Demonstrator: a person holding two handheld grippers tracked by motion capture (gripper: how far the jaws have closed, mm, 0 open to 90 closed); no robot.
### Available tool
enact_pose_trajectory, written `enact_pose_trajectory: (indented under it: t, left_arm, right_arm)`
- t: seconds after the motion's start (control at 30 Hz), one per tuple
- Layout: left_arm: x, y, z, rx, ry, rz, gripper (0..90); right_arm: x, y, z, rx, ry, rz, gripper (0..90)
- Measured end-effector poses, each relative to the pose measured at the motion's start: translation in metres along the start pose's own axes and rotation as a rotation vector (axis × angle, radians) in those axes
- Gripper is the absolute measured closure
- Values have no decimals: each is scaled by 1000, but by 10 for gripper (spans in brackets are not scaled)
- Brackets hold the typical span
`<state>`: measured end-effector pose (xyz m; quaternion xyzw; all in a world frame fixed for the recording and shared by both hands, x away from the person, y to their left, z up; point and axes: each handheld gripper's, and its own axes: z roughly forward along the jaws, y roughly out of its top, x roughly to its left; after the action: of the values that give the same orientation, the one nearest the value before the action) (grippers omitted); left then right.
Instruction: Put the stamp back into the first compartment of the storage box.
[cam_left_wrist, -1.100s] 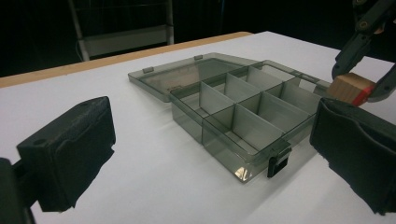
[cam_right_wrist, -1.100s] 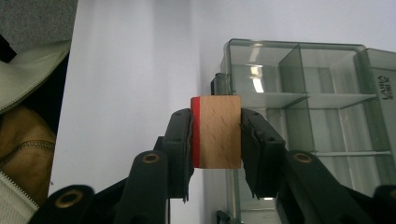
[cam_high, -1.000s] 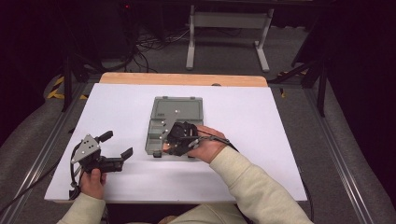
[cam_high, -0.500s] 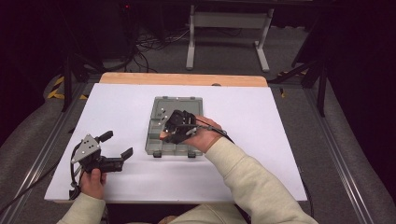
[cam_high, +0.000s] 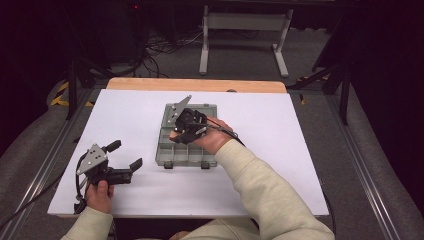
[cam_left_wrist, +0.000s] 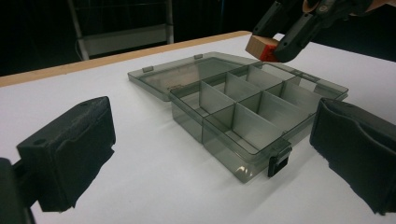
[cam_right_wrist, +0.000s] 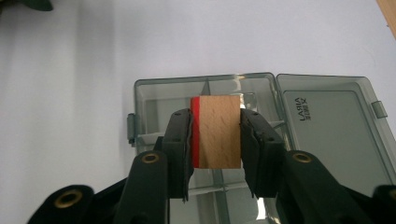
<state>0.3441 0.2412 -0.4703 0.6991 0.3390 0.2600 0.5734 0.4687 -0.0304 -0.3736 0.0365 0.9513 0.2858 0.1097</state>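
A smoky grey compartment box (cam_high: 186, 156) lies open in the middle of the white table, its lid (cam_right_wrist: 327, 126) folded flat on the far side. My right gripper (cam_right_wrist: 215, 140) hovers over the box's compartments (cam_right_wrist: 159, 98), shut on a wooden block (cam_right_wrist: 218, 131) with one red face. From the left gripper view the block (cam_left_wrist: 262, 46) hangs just above the box's far compartments (cam_left_wrist: 243, 121). My left gripper (cam_high: 125, 154) rests on the table at the front left, open with nothing between its fingers, aimed at the box.
The white table top (cam_high: 280, 150) has bare room to the right and left of the box. A wooden strip (cam_high: 200, 84) runs along the far edge. Beyond it are a metal stand (cam_high: 240, 30) and cables on the floor.
My right gripper has carried the block away from the box's front edge, farther and slightly left, over the compartments. The left gripper has stayed where it was.
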Motion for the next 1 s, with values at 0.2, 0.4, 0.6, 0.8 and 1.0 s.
enact_pose_trajectory:
  t: [0.2, 0.4, 0.6, 0.8, 1.0]
  left_arm:
    - [0, 0, 0, 8, 0, 0, 10]
    - [0, 0, 1, 9, -2, -5, 10]
    - [1, 0, 1, 10, -2, -3, 10]
    - [1, 0, 1, 12, -3, -2, 10]
    - [1, 0, 1, 11, -4, -2, 10]
  right_arm:
    - [-9, 0, 6, -7, -12, 16, 657]
    - [-22, -1, 17, -3, -19, 26, 656]
    - [-27, 0, 23, -5, -21, 24, 657]
    - [-31, 2, 30, 1, -26, 24, 656]
    - [-35, 2, 35, -5, -27, 21, 657]
